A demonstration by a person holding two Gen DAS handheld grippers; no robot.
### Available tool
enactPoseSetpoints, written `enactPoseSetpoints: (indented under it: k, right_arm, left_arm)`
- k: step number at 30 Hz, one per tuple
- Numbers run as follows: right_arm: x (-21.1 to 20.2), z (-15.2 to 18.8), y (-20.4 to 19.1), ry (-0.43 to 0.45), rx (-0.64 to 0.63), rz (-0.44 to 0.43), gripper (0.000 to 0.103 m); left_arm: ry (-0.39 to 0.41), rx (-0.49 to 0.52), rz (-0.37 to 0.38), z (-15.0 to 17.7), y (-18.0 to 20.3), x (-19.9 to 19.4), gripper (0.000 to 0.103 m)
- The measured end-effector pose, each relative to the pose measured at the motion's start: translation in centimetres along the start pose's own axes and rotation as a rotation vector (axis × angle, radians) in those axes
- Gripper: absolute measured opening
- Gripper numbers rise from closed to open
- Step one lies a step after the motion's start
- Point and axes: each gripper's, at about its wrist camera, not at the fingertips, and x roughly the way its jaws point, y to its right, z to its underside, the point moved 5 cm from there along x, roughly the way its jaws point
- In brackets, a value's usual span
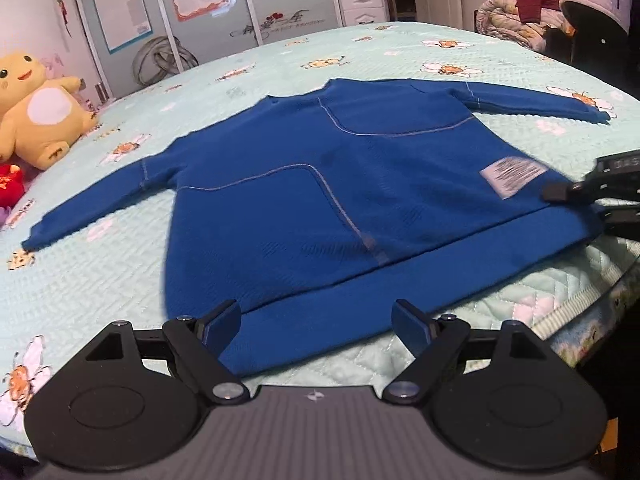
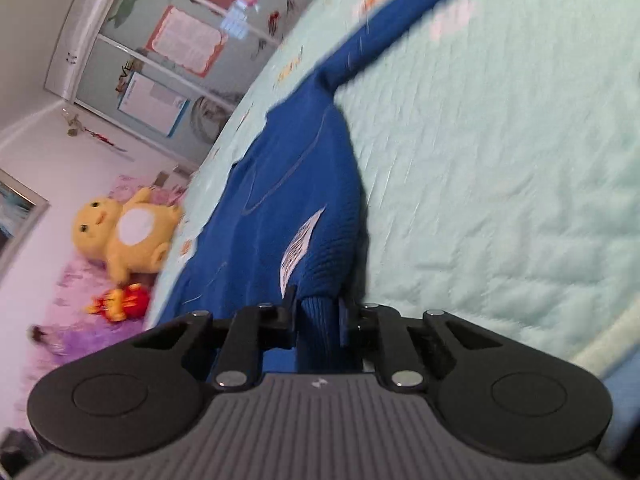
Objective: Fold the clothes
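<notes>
A blue knit sweater (image 1: 320,180) lies flat on the bed, inside out, sleeves spread to both sides and a white label (image 1: 512,174) near its hem. My left gripper (image 1: 316,316) stands open just over the near hem, the ribbed band showing between its fingers without being pinched. My right gripper (image 1: 576,192) comes in from the right at the hem corner by the label. In the right wrist view it (image 2: 318,312) is shut on the ribbed hem of the sweater (image 2: 304,200), which bunches up between the pads, with the label (image 2: 298,248) just beyond.
The bed's pale green quilted cover (image 1: 280,68) carries flower prints; its edge runs at the lower right. A yellow plush toy (image 1: 36,112) and a red toy (image 1: 10,184) sit at the left. Piled bedding (image 1: 516,12) and a person's torso (image 1: 592,0) are at the back right.
</notes>
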Motion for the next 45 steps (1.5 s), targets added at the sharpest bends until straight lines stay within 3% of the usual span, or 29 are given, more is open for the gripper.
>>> enactPoseSetpoints:
  k: [3,6,8,11,13,17,25,45]
  right_arm:
    - [-1.7,-0.5,-0.3,0.060,-0.049,0.051,0.018]
    - [-0.7,-0.4,0.2,0.015,-0.053,0.092,0.022]
    - [-1.0,-0.5,0.4,0.040,-0.046,0.111,0.025]
    - [-2.8,-0.5,-2.6,0.182,-0.261,0.225,0.030]
    - [-3.3,0.2,-4.9,0.206,-0.395,0.206,0.037]
    - [-2.9,1.7,-7.7,0.164,-0.526,0.202,0.040]
    - [-0.2,0.8,-10.0,0.042,-0.545,0.267,0.043]
    - [2.6,0.9,-13.2,0.004,-0.626,0.267,0.056]
  left_arm:
    - [0.004,-0.026,-0.011,0.1,-0.9,-0.7,0.086]
    - [0.008,-0.047,-0.012,-0.2,-1.4,-1.0,0.086]
    - [0.019,-0.048,-0.006,-0.6,-1.3,-1.2,0.086]
    - [0.032,-0.047,0.008,-1.1,-0.9,-1.4,0.086]
    - [0.034,-0.049,0.021,-1.3,-0.3,-1.4,0.086]
    - [0.028,-0.029,0.044,-1.4,0.8,-1.4,0.086]
    - [0.013,-0.035,0.048,-1.1,1.2,-1.2,0.086]
    - [-0.043,-0.100,0.022,-0.4,-1.0,0.6,0.086]
